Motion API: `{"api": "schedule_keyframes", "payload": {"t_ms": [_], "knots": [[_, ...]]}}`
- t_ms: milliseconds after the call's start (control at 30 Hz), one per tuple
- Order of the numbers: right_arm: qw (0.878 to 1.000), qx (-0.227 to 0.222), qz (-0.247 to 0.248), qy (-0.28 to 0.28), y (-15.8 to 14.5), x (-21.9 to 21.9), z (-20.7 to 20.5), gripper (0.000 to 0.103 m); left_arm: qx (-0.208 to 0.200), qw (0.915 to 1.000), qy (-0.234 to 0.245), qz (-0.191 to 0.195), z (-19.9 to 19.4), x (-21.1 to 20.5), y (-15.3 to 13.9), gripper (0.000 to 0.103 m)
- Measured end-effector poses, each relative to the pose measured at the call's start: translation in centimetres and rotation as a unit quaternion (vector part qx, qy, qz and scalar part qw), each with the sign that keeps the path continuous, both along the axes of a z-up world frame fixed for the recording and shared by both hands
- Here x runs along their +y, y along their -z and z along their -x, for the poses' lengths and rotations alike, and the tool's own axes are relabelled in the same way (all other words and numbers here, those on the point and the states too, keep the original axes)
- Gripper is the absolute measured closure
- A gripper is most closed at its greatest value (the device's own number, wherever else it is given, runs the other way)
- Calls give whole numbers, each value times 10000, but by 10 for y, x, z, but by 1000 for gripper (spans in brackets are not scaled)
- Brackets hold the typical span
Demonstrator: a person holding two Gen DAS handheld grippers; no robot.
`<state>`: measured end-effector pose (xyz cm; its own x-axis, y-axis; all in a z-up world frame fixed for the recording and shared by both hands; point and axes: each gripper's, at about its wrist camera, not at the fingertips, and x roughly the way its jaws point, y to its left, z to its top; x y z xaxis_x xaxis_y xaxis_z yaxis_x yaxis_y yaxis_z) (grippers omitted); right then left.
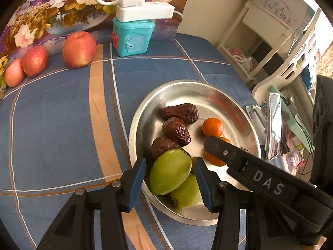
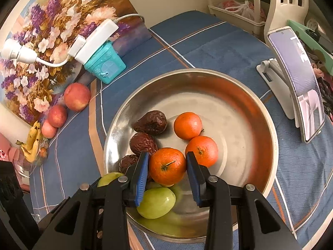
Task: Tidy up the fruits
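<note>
A steel bowl is sitting on a blue plaid cloth, holding three dates, three oranges and two green fruits. The left gripper is reaching down at the bowl's near left rim, its blue pads straddling a green fruit; the right pad is lying against the fruit while a thin gap is showing at the left one, so the jaws are standing slightly spread around it rather than pinching it. A second green fruit is lying just nearer, touching the first. The right gripper is closing on an orange, both pads pressing its sides, with the dates to its left and another orange touching it on the right. The third orange is sitting farther back. At the far left, three apples are lining up along a flowered backdrop, beside a teal box carrying a white power strip. A phone is leaning on a stand at the right.
</note>
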<state>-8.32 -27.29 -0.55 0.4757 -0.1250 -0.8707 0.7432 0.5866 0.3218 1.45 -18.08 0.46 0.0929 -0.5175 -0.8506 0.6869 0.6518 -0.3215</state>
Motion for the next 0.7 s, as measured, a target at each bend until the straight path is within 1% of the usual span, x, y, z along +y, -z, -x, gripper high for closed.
{"api": "schedule_keyframes", "payload": {"t_ms": [300, 367, 400, 467, 600, 667, 700], "knots": [[10000, 22, -7, -74, 0, 1, -2, 64, -25, 10000, -52, -10, -1, 4, -2, 49], [10000, 18, 23, -87, -1, 1, -3, 63, -3, 10000, -84, 9, -2, 6, -3, 46], [9999, 23, 37, -99, -1, 1, -3, 61, 4, 10000, -97, 15, -2, 7, -3, 46], [9999, 41, 53, -95, -1, 1, -4, 46, -7, 9999, -121, 0, -2, 10, -5, 44], [9999, 56, 40, -93, -1, 1, -3, 42, -10, 9996, -265, -56, -6, 20, -6, 38], [9999, 80, 80, -99, -2, 1, -3, 36, 10, 9992, -390, -68, -10, 28, -6, 32], [9999, 79, 88, -94, -2, 1, -3, 33, 46, 9986, -522, -92, -13, 34, -6, 30]]}}
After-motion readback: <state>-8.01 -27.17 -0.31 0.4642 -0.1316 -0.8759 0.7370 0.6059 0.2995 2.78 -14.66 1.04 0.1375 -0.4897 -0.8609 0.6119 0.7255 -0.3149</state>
